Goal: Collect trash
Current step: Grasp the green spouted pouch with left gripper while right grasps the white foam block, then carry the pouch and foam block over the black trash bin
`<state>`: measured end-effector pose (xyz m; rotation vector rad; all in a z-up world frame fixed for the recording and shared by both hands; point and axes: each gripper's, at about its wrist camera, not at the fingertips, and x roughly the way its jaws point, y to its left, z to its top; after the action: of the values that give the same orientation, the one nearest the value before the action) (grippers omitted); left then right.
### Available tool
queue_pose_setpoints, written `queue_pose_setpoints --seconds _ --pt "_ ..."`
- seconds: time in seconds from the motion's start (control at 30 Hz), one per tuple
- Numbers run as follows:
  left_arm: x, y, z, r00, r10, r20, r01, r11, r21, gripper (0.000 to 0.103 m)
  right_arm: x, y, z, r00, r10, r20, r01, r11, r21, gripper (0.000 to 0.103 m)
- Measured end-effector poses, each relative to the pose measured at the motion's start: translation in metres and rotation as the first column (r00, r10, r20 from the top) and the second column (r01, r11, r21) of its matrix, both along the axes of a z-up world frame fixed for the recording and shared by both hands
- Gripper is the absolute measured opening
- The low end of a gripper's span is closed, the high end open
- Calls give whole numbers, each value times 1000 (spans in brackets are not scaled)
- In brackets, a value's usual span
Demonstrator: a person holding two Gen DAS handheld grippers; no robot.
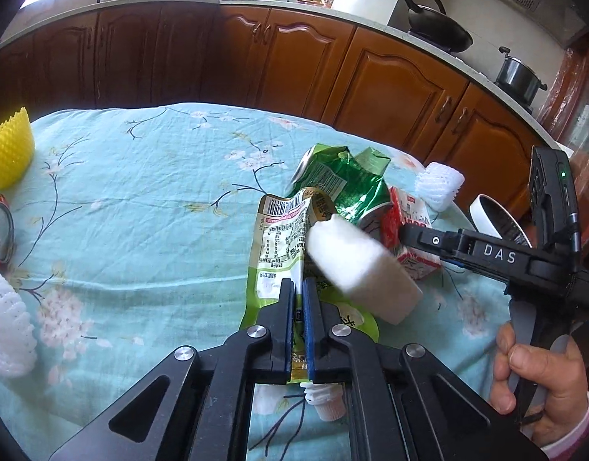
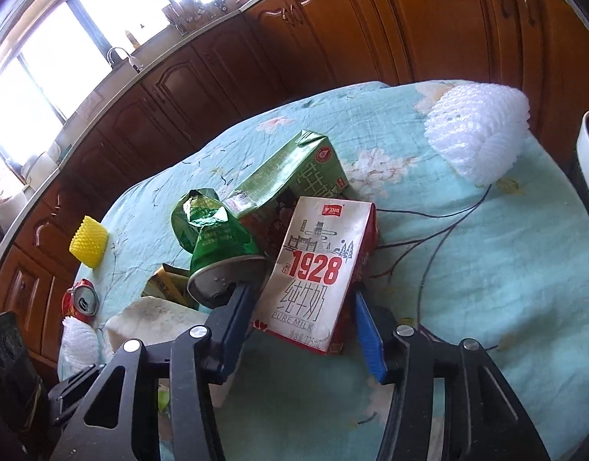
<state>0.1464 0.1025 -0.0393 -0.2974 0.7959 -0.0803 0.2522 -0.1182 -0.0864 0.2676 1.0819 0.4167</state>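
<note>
Floral tablecloth (image 1: 140, 192) under you, kitchen cabinets behind. Your left gripper (image 1: 299, 288) is pinched tight on the green pouch (image 1: 275, 238), centre frame. Your right gripper (image 2: 302, 315) straddles the milk carton (image 2: 313, 269), jaws half open; whether the pads press, you can't tell. Squeeze squarely across the carton's sides before lifting. Only the right wrist view shows the carton's label and the crushed green can (image 2: 217, 238) touching its left finger.

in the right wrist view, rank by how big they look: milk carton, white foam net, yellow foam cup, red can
1. milk carton, nearest the camera, so flattered
2. white foam net
3. yellow foam cup and red can look alike; both far off
</note>
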Motion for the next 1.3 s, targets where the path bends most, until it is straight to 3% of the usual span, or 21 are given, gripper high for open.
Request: queue_pose_setpoints --seconds 0.07,0.1,0.13,0.23,0.33,0.4,0.47,0.53,0.8,1.13,1.3 --pt "-4 -4 6 1000 -7 23 7 1000 0 3 -5 -11 1 1000 0 0 0 1000 7 46" --pt "-7 -5 10 999 -11 38 11 1000 -5 3 -8 -19 2 1000 -9 2 9 1000 9 36" --pt "-8 -7 14 999 -14 50 15 1000 -10 3 -12 -29 4 1000 -24 4 24 1000 16 17" --pt "-11 -15 23 997 -37 73 38 999 -11 3 -17 -52 9 999 -52 5 52 999 15 3" --pt "-13 -23 27 995 -61 84 62 998 -12 3 -17 -65 6 997 -72 -24 74 994 85 11" --pt "-13 -30 28 993 -78 86 80 997 -16 3 -16 -69 6 996 -82 -31 84 992 96 23" --pt "-12 -36 26 992 -94 82 96 995 -18 3 -17 -70 9 996 -89 -20 91 988 124 49" --pt "-10 -44 21 991 -115 65 116 993 -11 3 -17 -66 13 997 -78 -1 78 987 138 55" --pt "-17 -32 28 994 -84 70 85 996 -13 2 -5 -60 6 997 -73 -25 76 985 153 55" --pt "-29 -4 21 999 3 52 -2 1000 -23 2 -32 -50 25 999 17 31 -25 956 291 55" --pt "-30 -4 22 999 8 43 -6 999 -41 2 -28 -21 15 997 78 13 -79 968 238 52"
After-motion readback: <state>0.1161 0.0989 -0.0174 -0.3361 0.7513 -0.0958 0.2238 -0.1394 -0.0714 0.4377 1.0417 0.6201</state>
